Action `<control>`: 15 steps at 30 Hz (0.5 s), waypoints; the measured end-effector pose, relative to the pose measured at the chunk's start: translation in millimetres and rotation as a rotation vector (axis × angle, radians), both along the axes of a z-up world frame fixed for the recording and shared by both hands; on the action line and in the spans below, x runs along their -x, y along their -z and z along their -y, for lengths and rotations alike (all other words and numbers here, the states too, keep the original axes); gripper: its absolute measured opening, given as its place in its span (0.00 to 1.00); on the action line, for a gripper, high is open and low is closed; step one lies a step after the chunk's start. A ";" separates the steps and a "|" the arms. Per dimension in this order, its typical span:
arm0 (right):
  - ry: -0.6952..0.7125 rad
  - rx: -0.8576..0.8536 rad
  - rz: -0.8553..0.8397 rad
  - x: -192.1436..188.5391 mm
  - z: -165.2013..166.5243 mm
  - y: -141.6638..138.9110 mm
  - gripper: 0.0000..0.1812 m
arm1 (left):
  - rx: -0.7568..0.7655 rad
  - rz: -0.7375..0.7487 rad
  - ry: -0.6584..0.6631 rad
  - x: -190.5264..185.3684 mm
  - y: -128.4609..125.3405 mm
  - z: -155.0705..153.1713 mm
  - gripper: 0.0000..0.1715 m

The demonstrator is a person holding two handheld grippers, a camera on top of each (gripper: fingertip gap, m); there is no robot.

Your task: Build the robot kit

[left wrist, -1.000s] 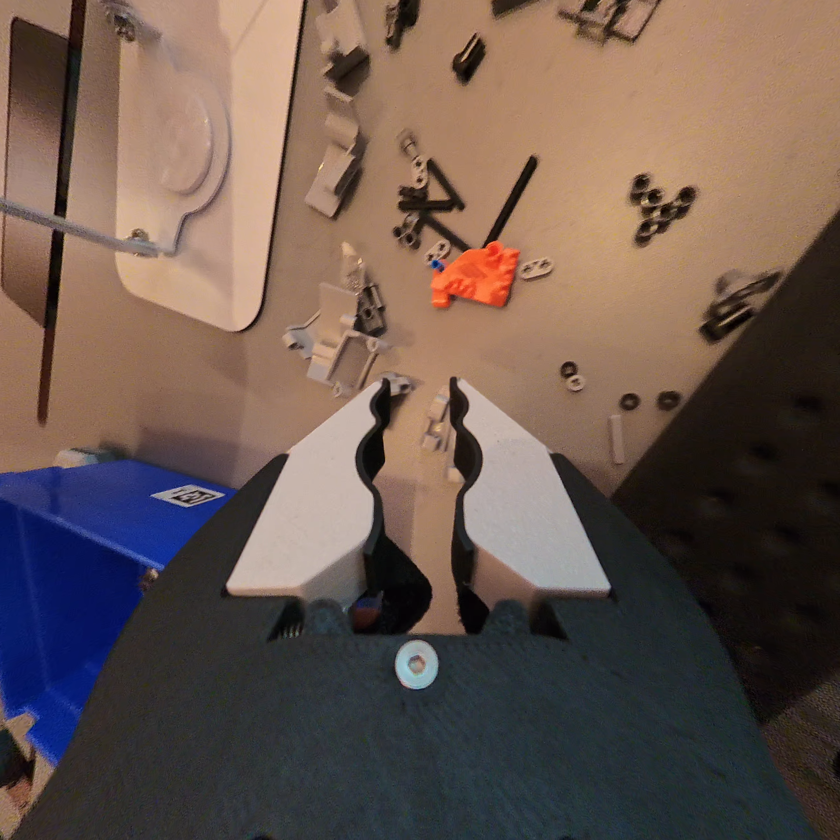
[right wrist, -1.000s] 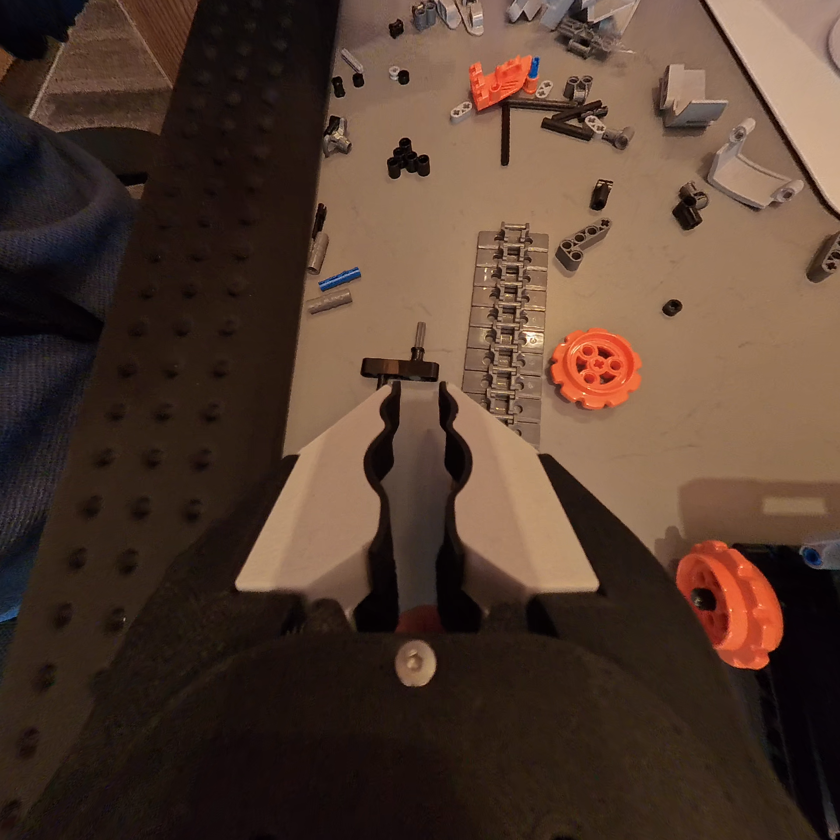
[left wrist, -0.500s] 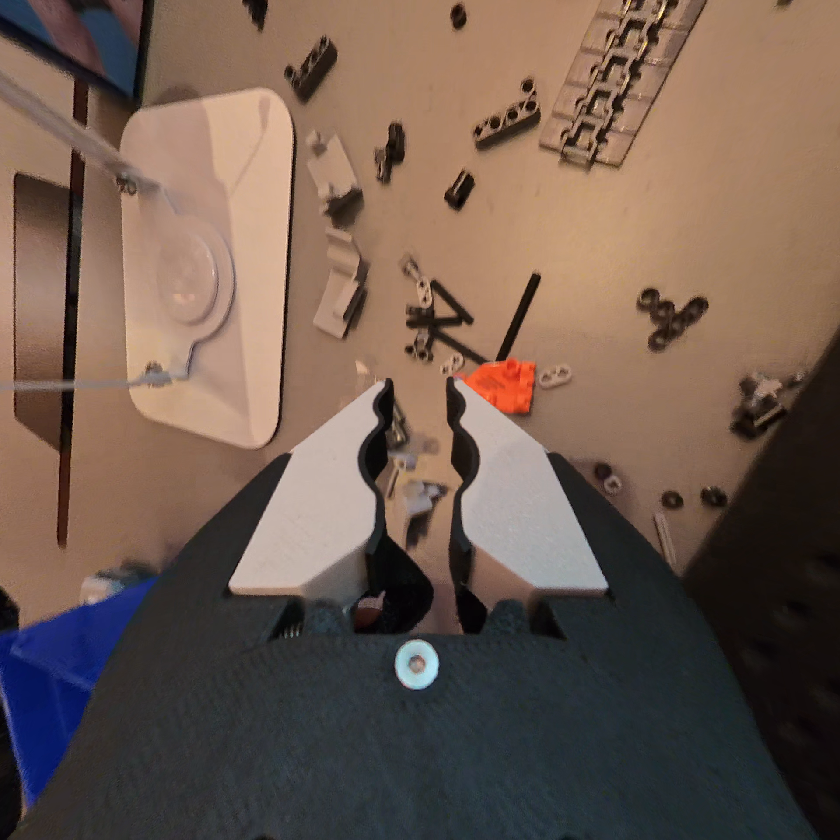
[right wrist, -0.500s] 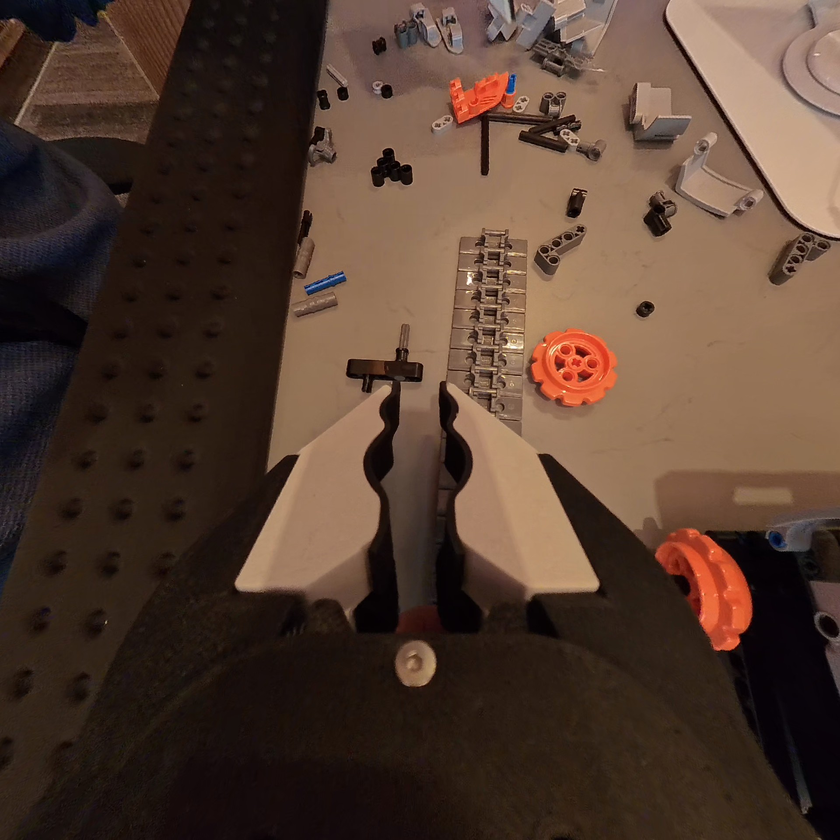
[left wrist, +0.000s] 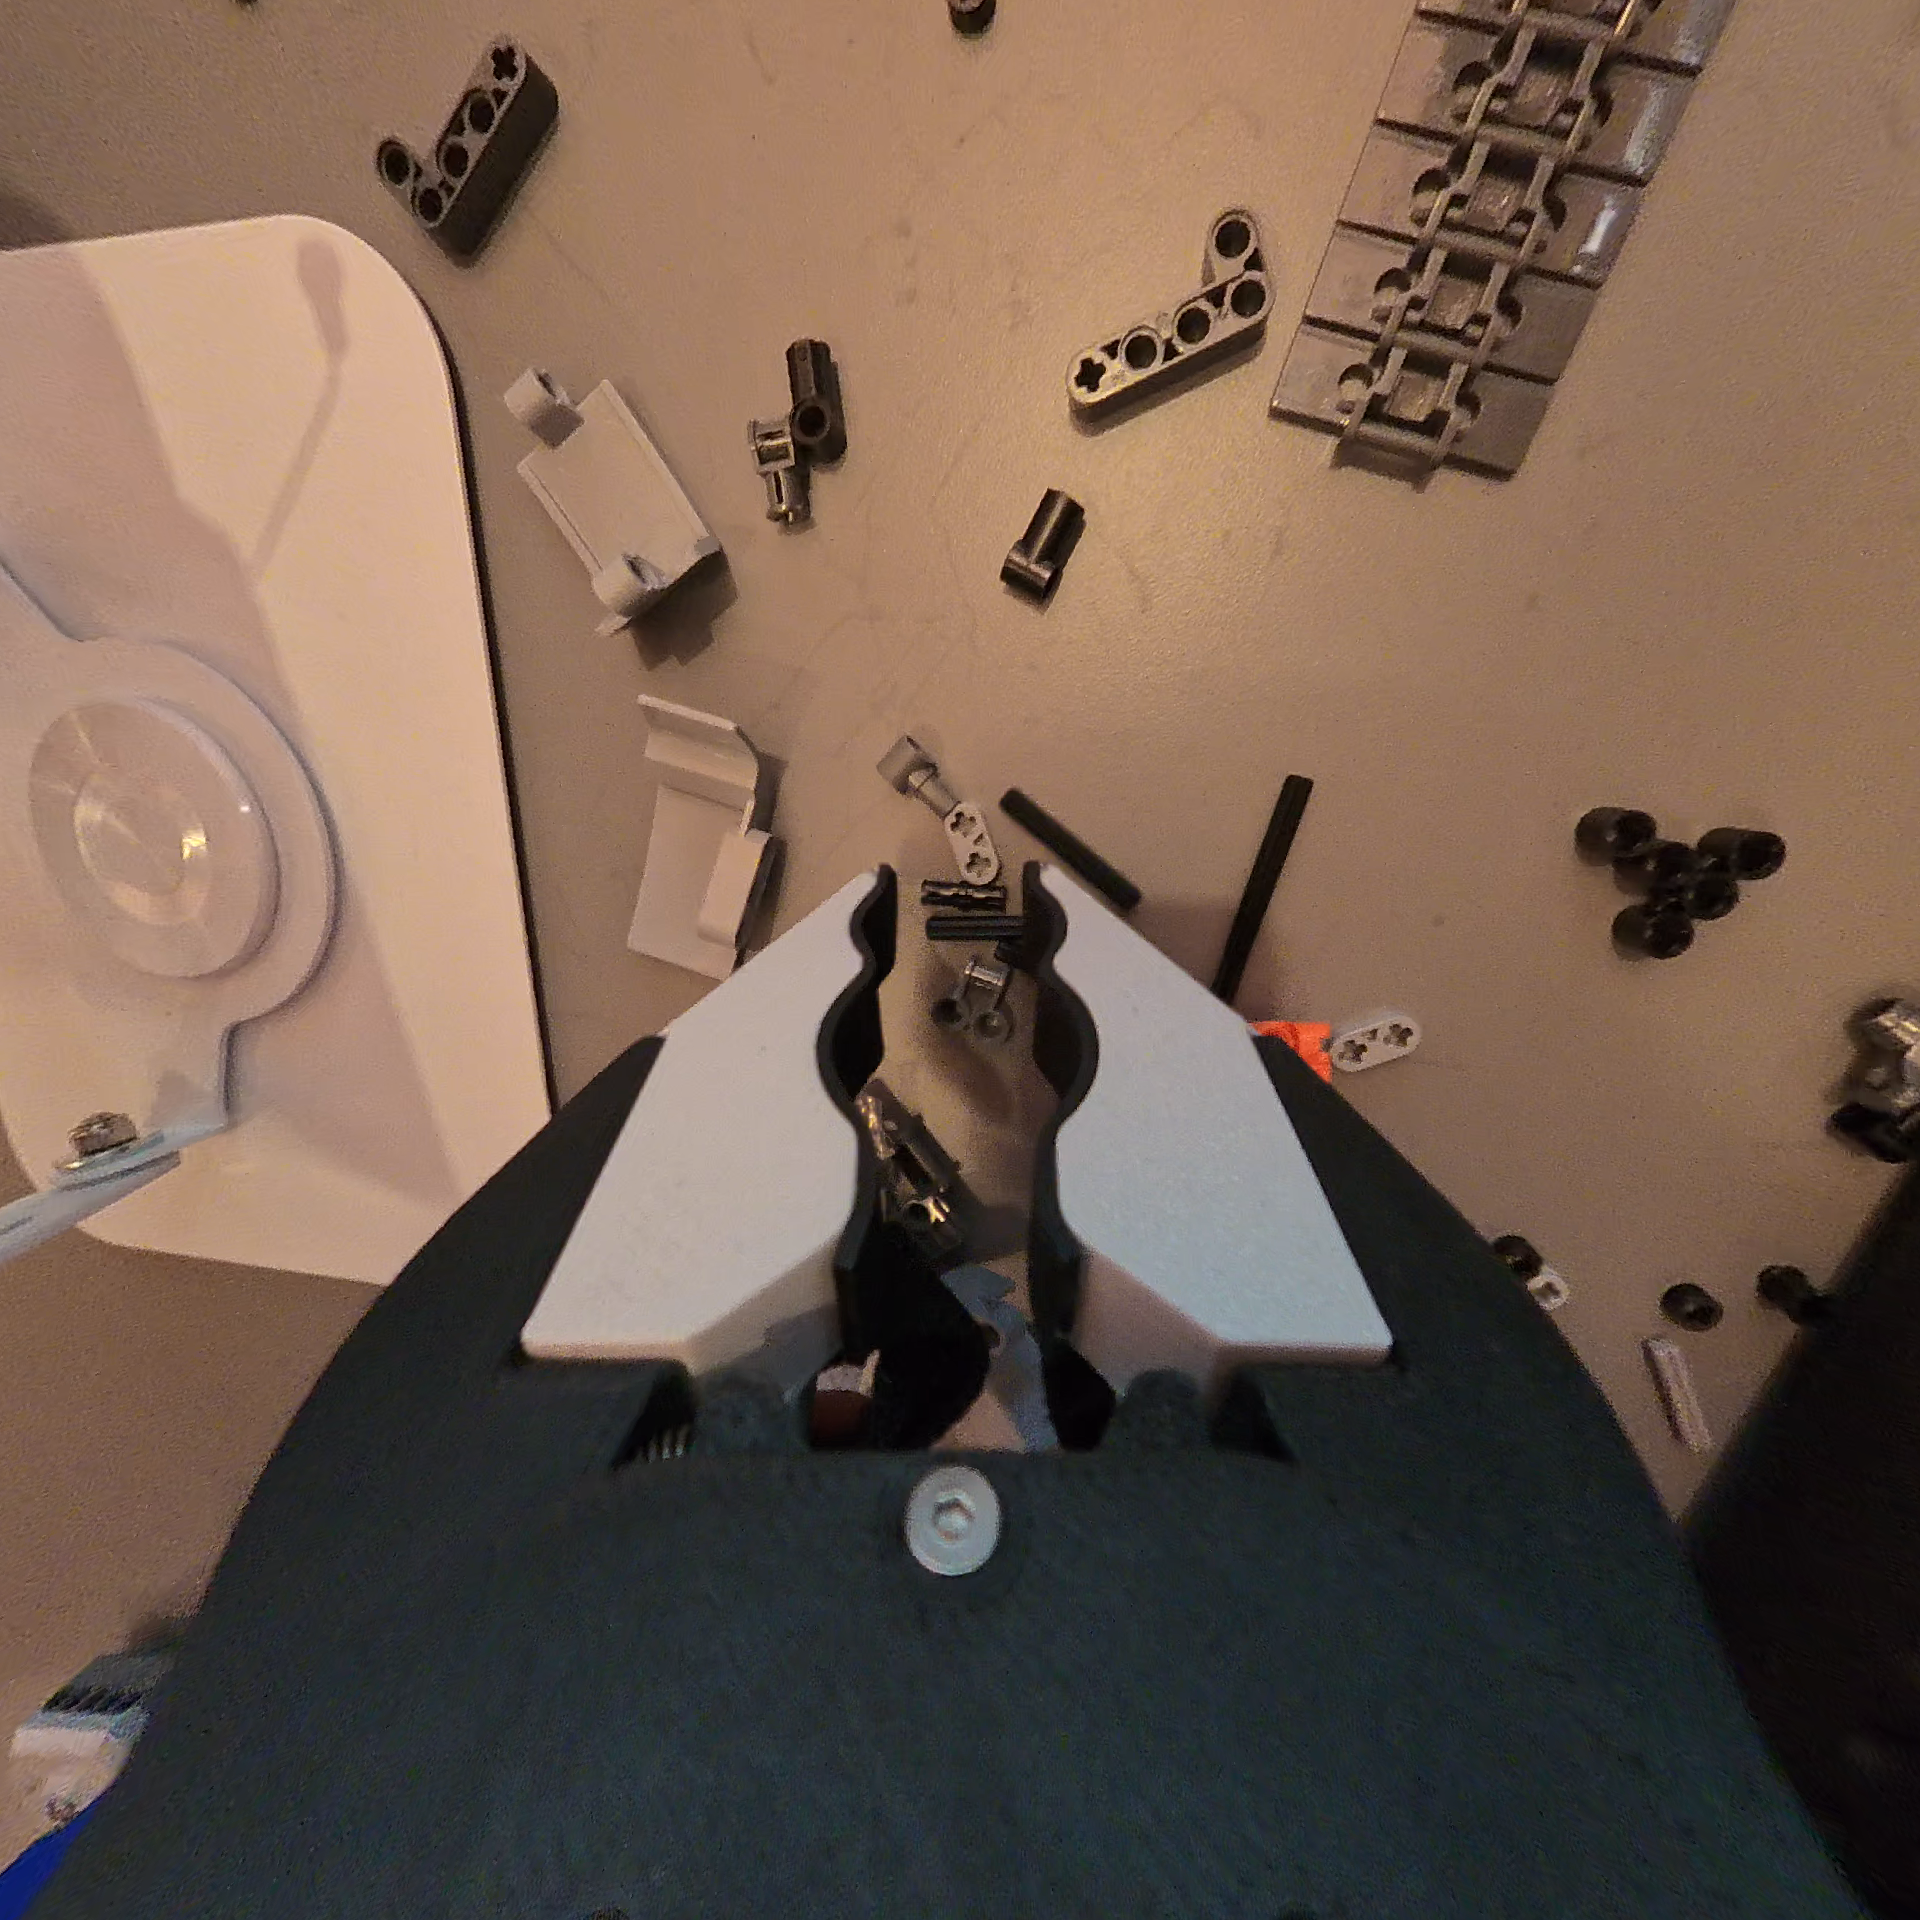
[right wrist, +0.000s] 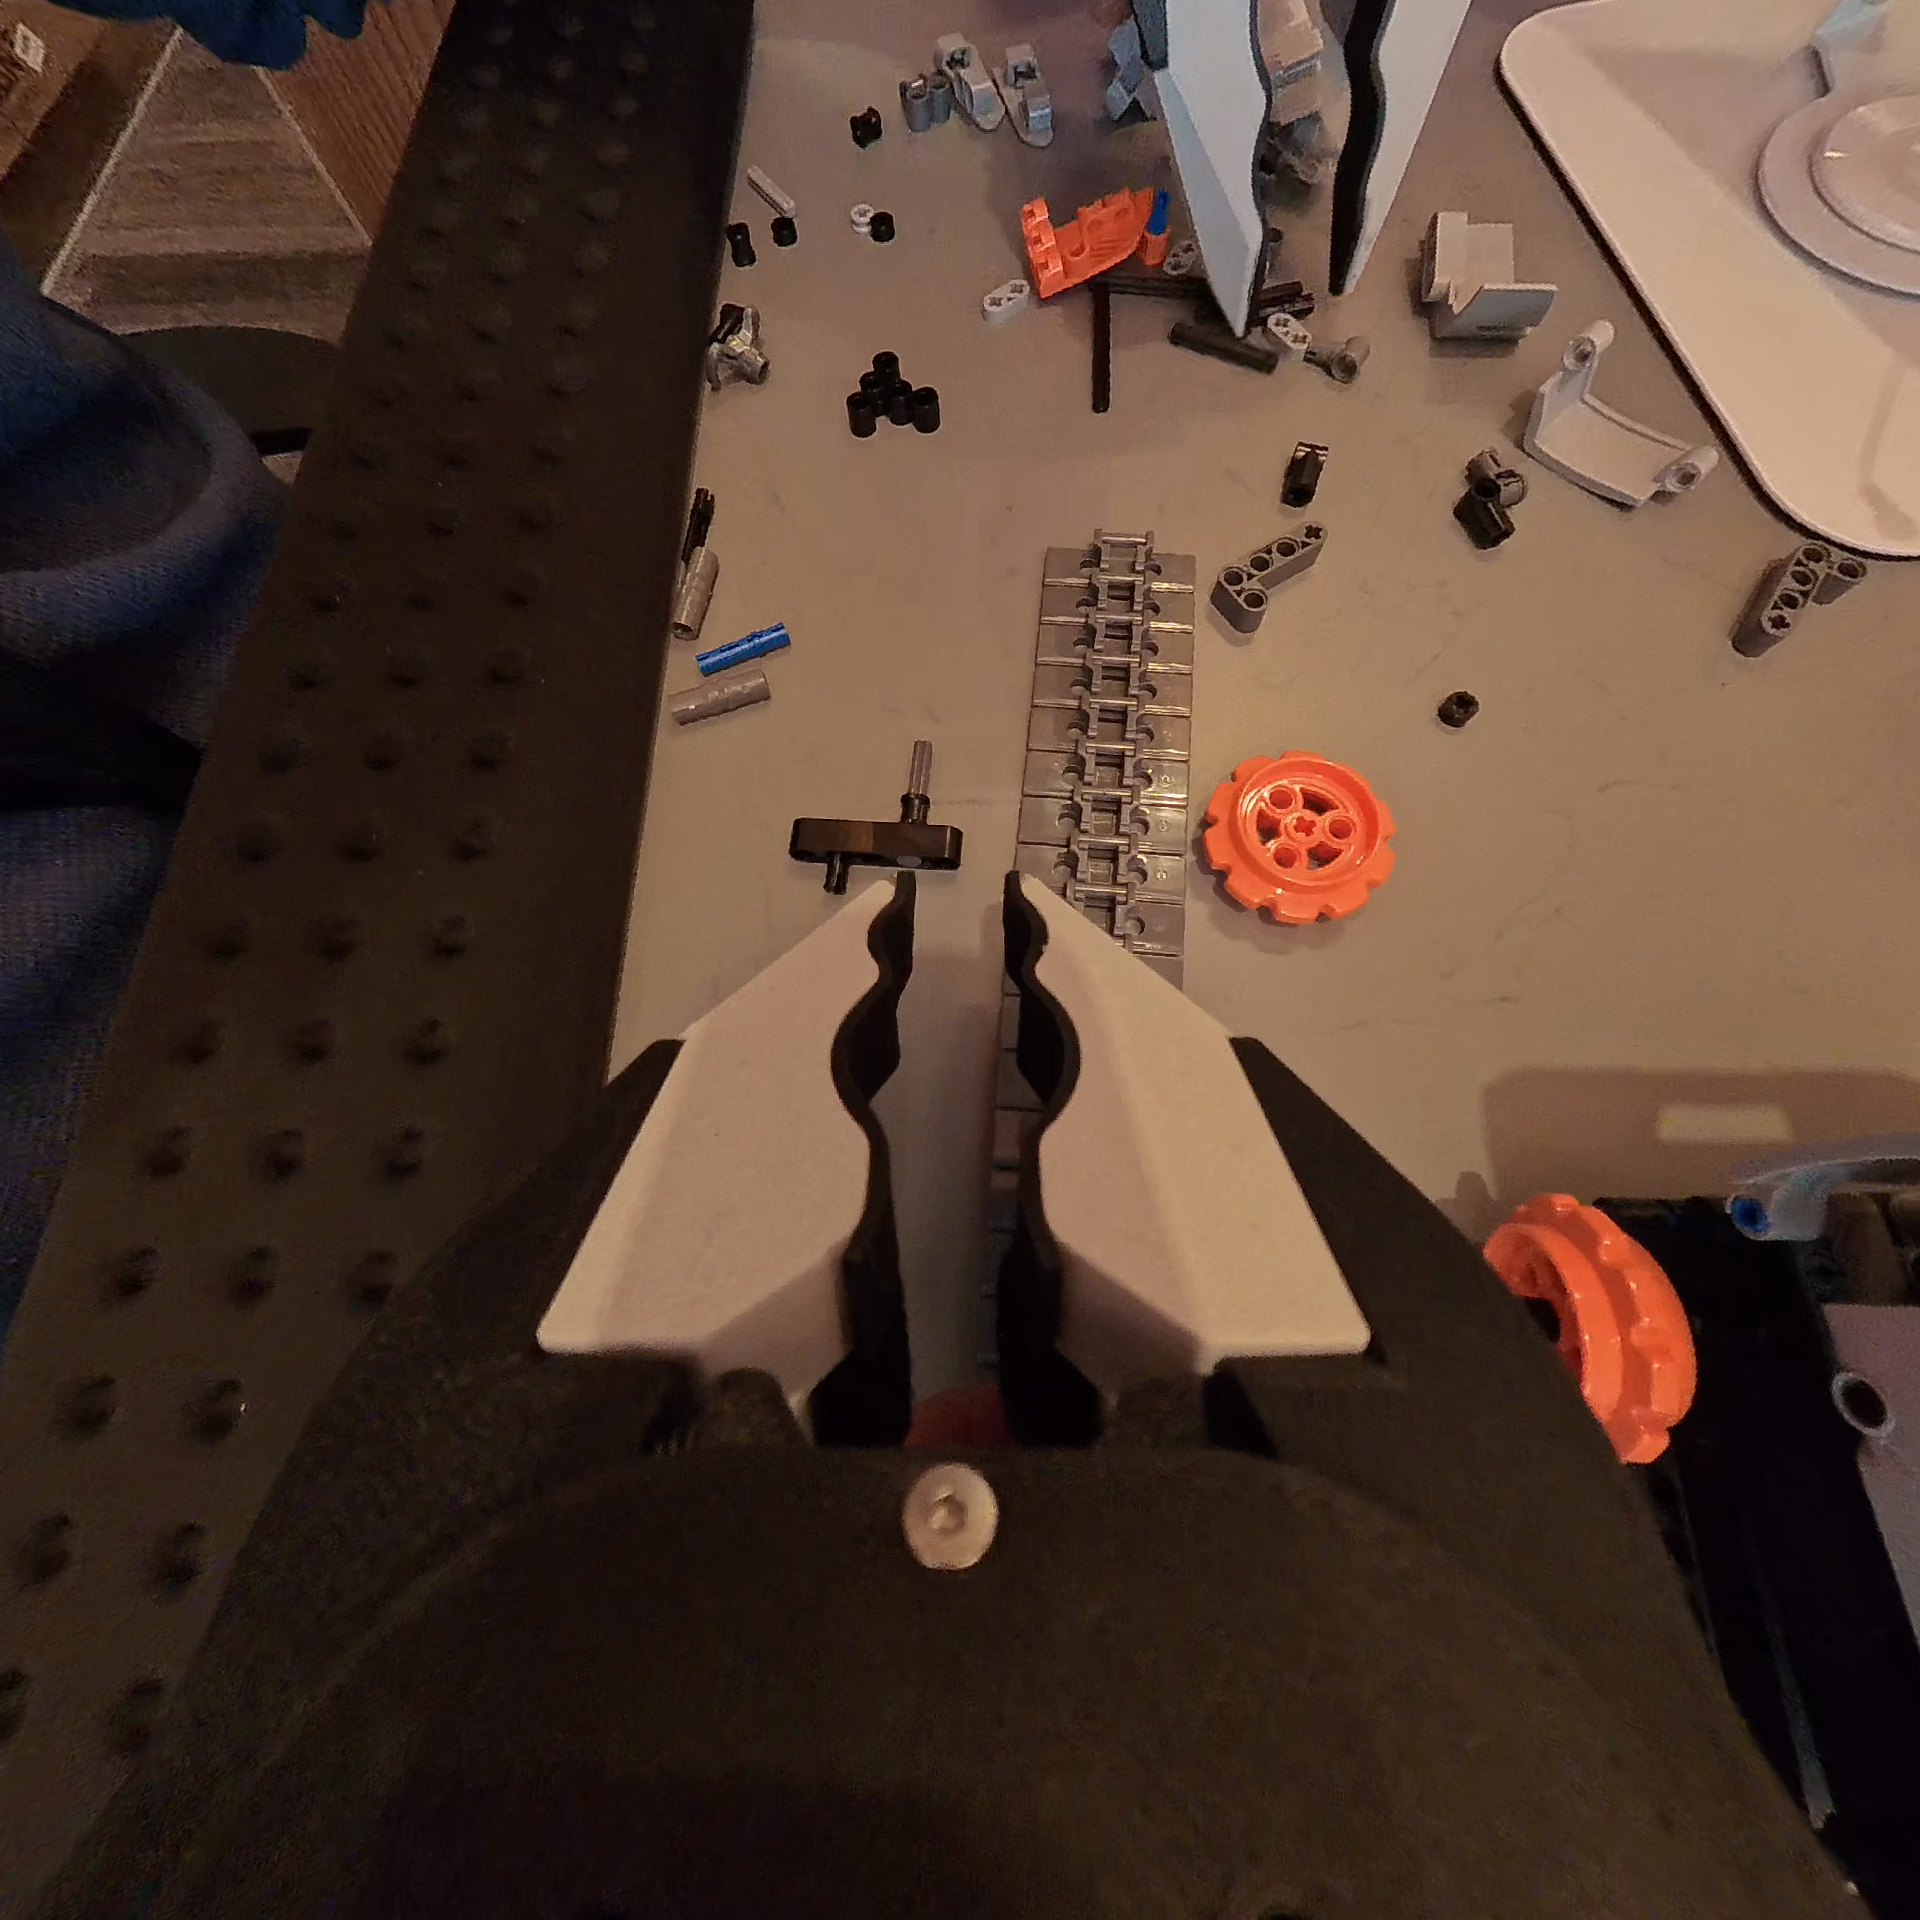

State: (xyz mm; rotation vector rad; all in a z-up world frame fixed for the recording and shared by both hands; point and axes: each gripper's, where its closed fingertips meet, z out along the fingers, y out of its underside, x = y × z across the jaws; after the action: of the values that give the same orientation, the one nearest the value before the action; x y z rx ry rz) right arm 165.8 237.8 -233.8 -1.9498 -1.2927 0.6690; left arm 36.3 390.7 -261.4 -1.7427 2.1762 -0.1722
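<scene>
My left gripper [left wrist: 958, 894] is open and empty, low over the grey table. Its tips straddle small black pins [left wrist: 966, 912] and a grey connector [left wrist: 977, 1000]. An orange piece [left wrist: 1291, 1039] peeks out beside its right finger. In the right wrist view the left gripper [right wrist: 1291, 301] points down next to that orange piece [right wrist: 1086, 239]. My right gripper [right wrist: 958, 888] is open and empty. Its tips are just short of a black lever with a grey axle [right wrist: 878, 836], with a grey track strip [right wrist: 1112, 727] to its right.
An orange sprocket wheel [right wrist: 1299, 836] lies right of the track. A second orange wheel [right wrist: 1600, 1320] sits on a dark assembly at the right. A white base plate [left wrist: 260, 727] is at the left, also in the right wrist view [right wrist: 1714, 312]. A black studded board [right wrist: 416, 727] borders the table. Small parts lie scattered. Tip to tip, the grippers are about 20 cm apart. My left tips are about 15 cm from the orange sprocket wheel [right wrist: 1299, 836], my right tips only 7 cm.
My left gripper has moved forward and down over the parts, covering most of the orange piece, and now shows in the right wrist view. My right gripper has barely shifted.
</scene>
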 end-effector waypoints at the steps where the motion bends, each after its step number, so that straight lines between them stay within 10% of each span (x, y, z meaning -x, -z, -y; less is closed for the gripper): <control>1: 0.000 0.000 0.000 -0.2 -0.1 0.1 0.08 | 0.011 0.000 -0.005 -0.1 0.3 0.4 0.13; 11: 0.011 -0.008 -0.006 -1.2 -2.0 -1.4 0.08 | -0.024 0.035 -0.037 1.7 -5.6 -2.1 0.09; 15: 0.058 -0.122 -0.020 0.8 -11.6 -18.4 0.08 | 0.008 0.294 -0.120 -24.6 -43.5 10.3 0.08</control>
State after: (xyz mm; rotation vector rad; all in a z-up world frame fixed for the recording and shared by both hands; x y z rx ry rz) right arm 165.0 249.4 -215.4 -1.8698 -1.2310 0.5661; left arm 60.9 380.5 -217.8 -1.7232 1.8602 -0.3812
